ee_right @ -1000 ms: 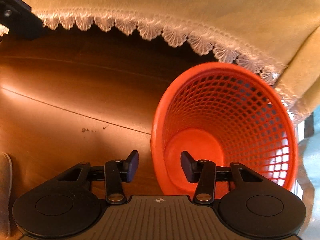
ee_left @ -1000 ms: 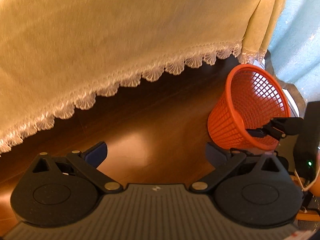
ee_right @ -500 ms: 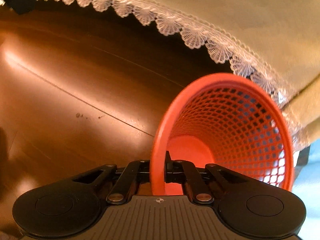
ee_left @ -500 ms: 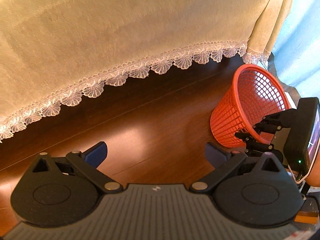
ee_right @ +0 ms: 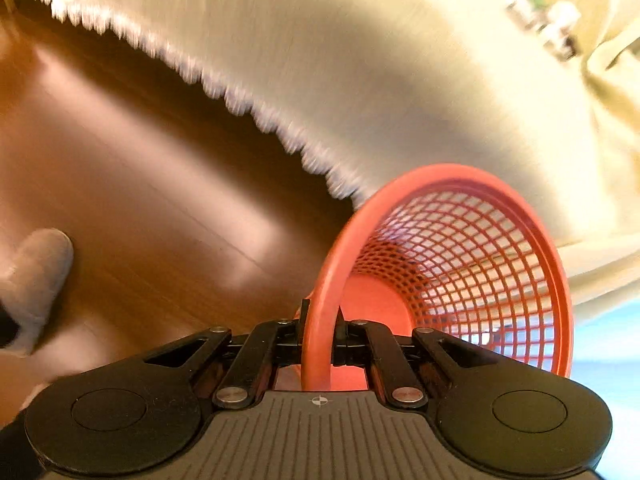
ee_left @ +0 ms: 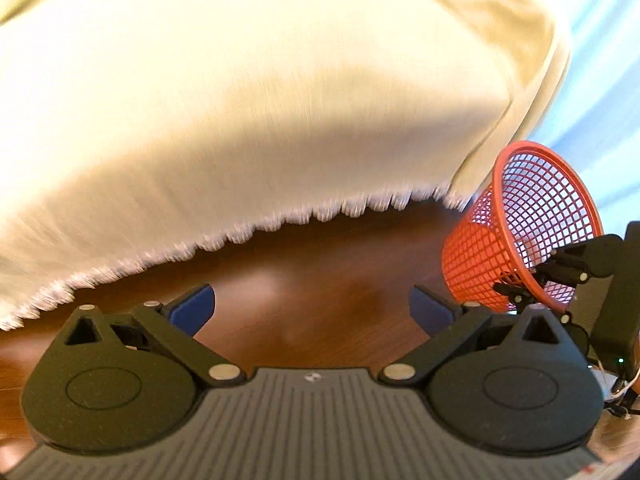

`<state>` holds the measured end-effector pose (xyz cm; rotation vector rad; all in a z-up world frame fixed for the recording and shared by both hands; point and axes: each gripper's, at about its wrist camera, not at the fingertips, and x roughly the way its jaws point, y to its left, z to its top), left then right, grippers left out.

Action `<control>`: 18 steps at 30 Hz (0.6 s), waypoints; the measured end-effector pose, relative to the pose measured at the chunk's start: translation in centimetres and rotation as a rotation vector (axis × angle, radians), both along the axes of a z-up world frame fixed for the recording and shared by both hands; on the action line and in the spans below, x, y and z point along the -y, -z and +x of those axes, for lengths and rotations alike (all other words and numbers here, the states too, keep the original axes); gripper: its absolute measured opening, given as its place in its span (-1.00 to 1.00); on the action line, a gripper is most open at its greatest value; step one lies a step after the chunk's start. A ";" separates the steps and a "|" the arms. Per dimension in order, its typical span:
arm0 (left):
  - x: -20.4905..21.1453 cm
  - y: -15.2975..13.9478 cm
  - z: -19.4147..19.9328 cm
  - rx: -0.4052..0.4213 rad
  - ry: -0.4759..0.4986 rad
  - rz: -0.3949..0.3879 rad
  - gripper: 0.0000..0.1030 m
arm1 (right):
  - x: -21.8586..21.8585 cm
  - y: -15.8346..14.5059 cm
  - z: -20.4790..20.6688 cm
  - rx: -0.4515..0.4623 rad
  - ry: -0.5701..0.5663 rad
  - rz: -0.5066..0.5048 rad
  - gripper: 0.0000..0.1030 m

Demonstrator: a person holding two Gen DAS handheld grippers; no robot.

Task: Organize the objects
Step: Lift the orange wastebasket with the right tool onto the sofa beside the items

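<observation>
Right tool (ee_right: 319, 330) pinches orange mesh basket (ee_right: 460, 264) at its near rim; left tool (ee_left: 311, 307) wide, empty. Basket looks light, flexy plastic; the solid rim is likely the best hold.

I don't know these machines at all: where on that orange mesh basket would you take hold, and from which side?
By the rim. The orange mesh basket has a thick, smooth lip, while its walls are thin open mesh. Come from its open mouth, one finger inside and one outside, as the right gripper does now, shut on the near rim. The left gripper hangs open.
</observation>
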<state>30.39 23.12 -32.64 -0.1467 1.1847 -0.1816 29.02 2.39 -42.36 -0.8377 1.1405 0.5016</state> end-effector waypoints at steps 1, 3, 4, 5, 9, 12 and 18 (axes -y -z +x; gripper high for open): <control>-0.8 -2.3 0.3 0.010 -0.002 -0.005 0.97 | -0.5 -2.3 0.3 0.004 0.000 -0.009 -0.96; -2.2 -6.4 1.1 0.035 -0.002 -0.015 0.97 | -1.5 -6.7 1.2 0.022 0.008 -0.026 -0.96; -3.0 -8.4 1.7 0.050 -0.003 -0.017 0.97 | -2.0 -8.6 1.8 0.036 0.011 -0.037 -0.96; -3.7 -10.2 2.3 0.065 -0.004 -0.021 0.97 | -2.4 -10.3 2.5 0.049 0.019 -0.041 -0.96; -5.3 -15.9 6.0 0.119 0.009 -0.019 0.97 | -4.1 -15.3 6.4 0.116 0.040 -0.056 -0.96; -5.6 -18.6 9.9 0.162 0.014 -0.016 0.97 | -4.6 -16.8 10.2 0.143 0.045 -0.063 -0.95; -5.1 -21.1 20.0 0.200 0.036 0.008 0.97 | -2.9 -16.7 18.6 0.138 0.059 -0.078 -0.96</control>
